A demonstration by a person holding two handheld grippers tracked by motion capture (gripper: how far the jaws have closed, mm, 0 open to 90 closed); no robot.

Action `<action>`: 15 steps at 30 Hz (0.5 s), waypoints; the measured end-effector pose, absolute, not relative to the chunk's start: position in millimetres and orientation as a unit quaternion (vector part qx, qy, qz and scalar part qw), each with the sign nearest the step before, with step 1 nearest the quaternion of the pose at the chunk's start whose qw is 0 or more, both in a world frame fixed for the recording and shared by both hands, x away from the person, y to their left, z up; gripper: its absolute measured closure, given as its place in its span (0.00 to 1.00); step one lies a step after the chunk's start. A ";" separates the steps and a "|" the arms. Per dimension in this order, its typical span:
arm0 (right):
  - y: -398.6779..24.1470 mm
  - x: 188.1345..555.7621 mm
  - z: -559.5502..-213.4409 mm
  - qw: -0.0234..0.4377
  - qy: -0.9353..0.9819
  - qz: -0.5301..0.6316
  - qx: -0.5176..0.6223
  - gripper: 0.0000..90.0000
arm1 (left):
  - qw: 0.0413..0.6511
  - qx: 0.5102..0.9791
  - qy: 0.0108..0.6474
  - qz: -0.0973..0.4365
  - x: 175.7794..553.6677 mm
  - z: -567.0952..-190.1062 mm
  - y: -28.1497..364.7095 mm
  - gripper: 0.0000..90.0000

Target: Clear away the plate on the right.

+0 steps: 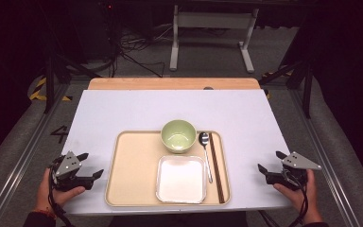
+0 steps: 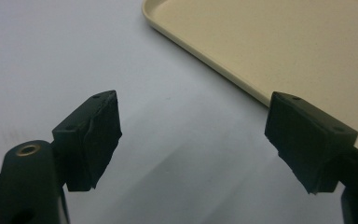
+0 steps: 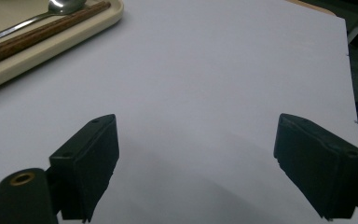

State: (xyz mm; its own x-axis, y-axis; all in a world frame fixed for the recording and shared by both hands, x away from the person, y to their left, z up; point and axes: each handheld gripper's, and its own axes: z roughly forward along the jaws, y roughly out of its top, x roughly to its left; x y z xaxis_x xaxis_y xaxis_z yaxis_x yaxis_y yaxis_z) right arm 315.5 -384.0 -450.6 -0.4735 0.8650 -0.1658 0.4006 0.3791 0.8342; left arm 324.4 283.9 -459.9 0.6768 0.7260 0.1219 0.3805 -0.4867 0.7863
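A beige tray lies on the white table top. In it stand a green bowl at the back and a white square plate at the front. A metal spoon and brown chopsticks lie along the tray's right side. My left gripper rests open on the table just left of the tray, its jaws wide apart over bare table in the left gripper view. My right gripper stands open at the table's right front, well right of the tray, with nothing between its jaws.
The tray's rim runs close past the left gripper's right jaw. Spoon and chopsticks lie at the tray's corner, far left of the right gripper. The table's right edge is near. A wooden strip borders the back.
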 end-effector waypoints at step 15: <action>-382.1 307.7 -444.8 0.323 0.765 0.386 0.401 0.17 | 0.383 0.833 0.328 0.228 325.8 -459.5 282.9 0.22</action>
